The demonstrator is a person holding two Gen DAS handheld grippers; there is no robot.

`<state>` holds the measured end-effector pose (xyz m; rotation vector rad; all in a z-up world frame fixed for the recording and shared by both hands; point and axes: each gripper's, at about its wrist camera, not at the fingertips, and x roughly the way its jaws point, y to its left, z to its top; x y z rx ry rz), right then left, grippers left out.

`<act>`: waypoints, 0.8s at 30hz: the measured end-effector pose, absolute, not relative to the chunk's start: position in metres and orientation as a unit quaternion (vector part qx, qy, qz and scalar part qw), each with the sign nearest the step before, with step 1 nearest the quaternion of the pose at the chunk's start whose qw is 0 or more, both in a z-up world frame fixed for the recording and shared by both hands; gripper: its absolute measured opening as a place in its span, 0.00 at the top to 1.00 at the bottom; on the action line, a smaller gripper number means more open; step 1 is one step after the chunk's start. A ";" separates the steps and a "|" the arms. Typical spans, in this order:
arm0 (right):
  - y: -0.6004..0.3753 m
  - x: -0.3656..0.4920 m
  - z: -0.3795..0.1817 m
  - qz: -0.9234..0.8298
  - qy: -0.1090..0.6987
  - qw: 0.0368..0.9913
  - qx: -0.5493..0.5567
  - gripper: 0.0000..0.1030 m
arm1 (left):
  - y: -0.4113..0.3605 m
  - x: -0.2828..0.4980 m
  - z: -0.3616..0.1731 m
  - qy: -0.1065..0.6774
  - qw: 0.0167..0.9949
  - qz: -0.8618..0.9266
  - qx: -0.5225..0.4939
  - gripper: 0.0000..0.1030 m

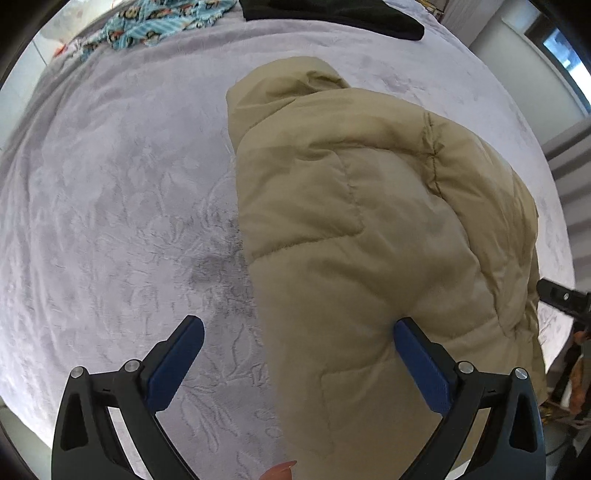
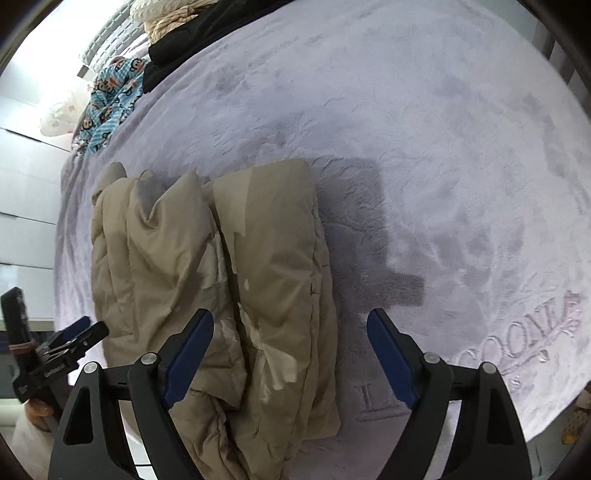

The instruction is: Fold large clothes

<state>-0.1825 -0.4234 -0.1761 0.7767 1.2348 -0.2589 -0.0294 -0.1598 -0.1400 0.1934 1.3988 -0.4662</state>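
We look down on a pale lilac blanket with an embossed floral pattern. Far left at its top edge lies a blue cartoon-print cloth, with a black garment beside it. Our left gripper hangs over the blanket with its jaws spread wide, gripping nothing — the left blue pad is above bare blanket, the right pad over the edge of the jacket. The tan padded jacket lies folded in a thick bundle on the blanket, filling the middle and right. Our right gripper is also released, jaws apart over the jacket's right edge, with embroidered lettering on the blanket further right.
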 end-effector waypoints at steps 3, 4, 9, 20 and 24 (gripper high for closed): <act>-0.427 -0.182 -0.188 -0.100 0.565 0.729 0.372 0.14 | -0.159 -0.024 -0.146 0.647 0.727 -0.220 0.066 0.00; -0.428 -0.182 -0.191 -0.095 0.565 0.727 0.379 0.14 | -0.158 -0.022 -0.147 0.649 0.725 -0.222 0.059 0.00; -0.438 -0.186 -0.210 -0.080 0.554 0.709 0.429 0.14 | -0.155 -0.013 -0.151 0.657 0.714 -0.241 0.026 0.00; -0.452 -0.173 -0.251 0.032 0.479 0.665 0.572 0.00 | -0.136 0.014 -0.179 0.677 0.672 -0.288 -0.082 0.00; -0.441 -0.156 -0.242 0.075 0.489 0.684 0.537 0.00 | -0.129 0.023 -0.191 0.684 0.639 -0.328 -0.125 0.00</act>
